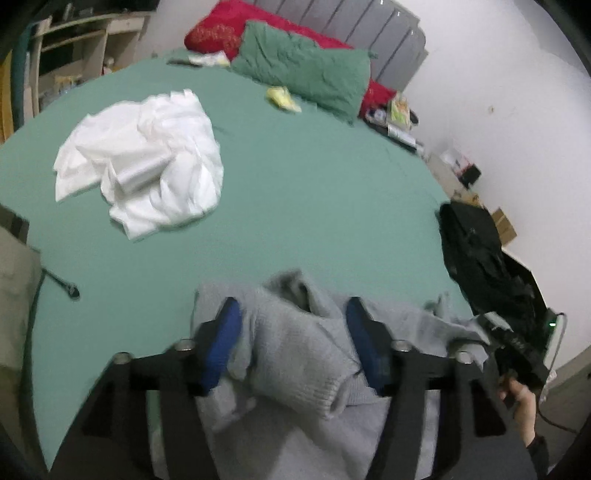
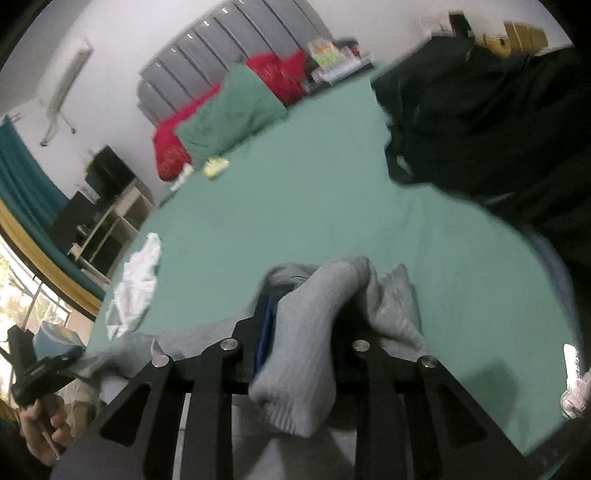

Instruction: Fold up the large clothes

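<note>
A pale grey ribbed knit sweater [image 1: 295, 354] lay between jaws with blue pads [image 1: 223, 343]. Beyond them the bed sheet [image 1: 314, 192] was plain sea-green, bearing a white garment [image 1: 147, 158]. Farther off lay a green pillow [image 1: 306, 70] and a red, gold-patterned one [image 1: 218, 29]; right of the jaws sat black clothing [image 1: 480, 258].

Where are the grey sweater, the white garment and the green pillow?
grey sweater [image 1: 295, 354], left wrist view, knitted sleeve.
white garment [image 1: 147, 158], left wrist view, crumpled middle.
green pillow [image 2: 229, 110], right wrist view, its face.

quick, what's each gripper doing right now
left gripper: open, grey sweater lying loose between its jaws.
right gripper: sweater cuff between its jaws; whether they grip it cannot be told.
</note>
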`<state>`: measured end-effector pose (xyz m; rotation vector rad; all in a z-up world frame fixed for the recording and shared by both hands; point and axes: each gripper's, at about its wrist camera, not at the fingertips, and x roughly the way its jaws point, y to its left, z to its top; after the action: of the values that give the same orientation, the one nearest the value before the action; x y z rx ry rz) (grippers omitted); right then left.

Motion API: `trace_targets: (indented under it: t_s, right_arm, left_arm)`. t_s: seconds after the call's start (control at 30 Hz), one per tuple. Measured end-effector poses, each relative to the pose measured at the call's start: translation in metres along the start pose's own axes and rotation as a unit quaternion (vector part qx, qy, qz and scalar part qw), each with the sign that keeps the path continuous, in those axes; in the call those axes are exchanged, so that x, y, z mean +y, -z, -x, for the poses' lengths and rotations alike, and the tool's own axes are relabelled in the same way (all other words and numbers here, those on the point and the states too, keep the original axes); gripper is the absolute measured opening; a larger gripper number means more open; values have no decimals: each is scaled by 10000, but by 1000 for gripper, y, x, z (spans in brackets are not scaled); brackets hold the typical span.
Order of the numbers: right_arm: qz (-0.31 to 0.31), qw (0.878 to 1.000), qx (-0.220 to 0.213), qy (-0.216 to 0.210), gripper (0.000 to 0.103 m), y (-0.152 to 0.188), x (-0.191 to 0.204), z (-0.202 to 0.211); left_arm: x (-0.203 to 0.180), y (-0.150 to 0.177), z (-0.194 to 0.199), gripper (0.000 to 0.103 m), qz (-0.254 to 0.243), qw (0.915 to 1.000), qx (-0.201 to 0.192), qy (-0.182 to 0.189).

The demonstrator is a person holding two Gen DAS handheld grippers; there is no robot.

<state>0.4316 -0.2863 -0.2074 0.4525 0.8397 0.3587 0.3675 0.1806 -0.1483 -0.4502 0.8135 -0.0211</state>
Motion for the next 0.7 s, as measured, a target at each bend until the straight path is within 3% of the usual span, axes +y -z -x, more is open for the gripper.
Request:
trace_targets:
  t_s: [0.07,0.13,0.2,0.27,0.33,0.4,0.47,0.57,0.63,0.7]
  right_arm:
    - [16,9999,157,45,64,-7,-5,-14]
    - [-134,9997,157,-152,80,-13,-10,-10]
    - [-125,9996,-7,-242,82,-16,-9,5]
    - [118,9995,-302,20,96,-17,1,26]
    - [435,9961,-741,191,97,-16,9,55]
    - [584,9949,-809,155,97,-13,14,71]
    - [864,9945,-587,-89,97,-2,23,73]
    - [1326,9908,-194,-179,97,18,34,60]
    - [1348,9902,257,-270,97,32,35,39]
    - [1267,9899,643,-16,97,45,25,16]
  left_arm:
    - [3,-3,12,66,-95,9996,-254,-113]
    - [-2,1,24,66,-291,9992,-272,-32]
    - [-16,9,35,66,-679,9975,-162,-93]
    - [-30,20,48,66,-1061,9942,-150,-82]
    - [-41,31,60,66,-1344,9908,-161,-55]
    - [-55,45,69,66,-1623,9866,-93,139]
    - [-64,57,61,66,-1871,9819,164,254]
    - [-70,69,30,66,-2145,9752,543,-53]
    - [-65,70,8,66,-2092,9746,765,-227]
    - [-55,67,-19,66,-1898,9764,937,-418]
